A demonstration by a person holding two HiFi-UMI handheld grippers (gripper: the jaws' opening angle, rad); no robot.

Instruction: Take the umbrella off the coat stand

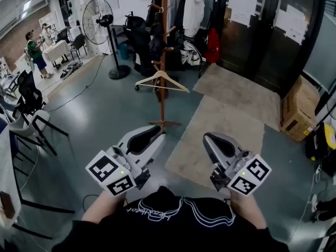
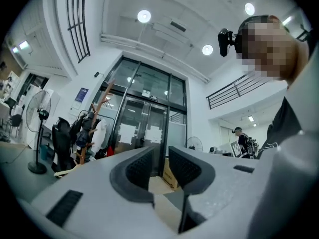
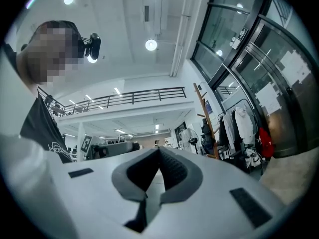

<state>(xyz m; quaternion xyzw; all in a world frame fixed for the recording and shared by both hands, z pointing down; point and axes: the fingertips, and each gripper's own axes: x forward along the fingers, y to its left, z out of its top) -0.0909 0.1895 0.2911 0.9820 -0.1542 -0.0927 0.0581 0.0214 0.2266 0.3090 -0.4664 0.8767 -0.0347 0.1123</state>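
Observation:
The wooden coat stand rises from the grey floor some way ahead of me, with a bare wooden hanger on a low peg. Dark items hang on its upper pegs; I cannot tell which one is the umbrella. The stand also shows far off in the left gripper view and the right gripper view. My left gripper is held low near my body, its jaws a narrow gap apart with nothing between them. My right gripper is beside it, its tips together and empty.
A standing fan is left of the stand. A clothes rack with a white garment is behind it by dark glass doors. Beige mats lie to the right, beside a cardboard box. Chairs line the left; a person stands far off.

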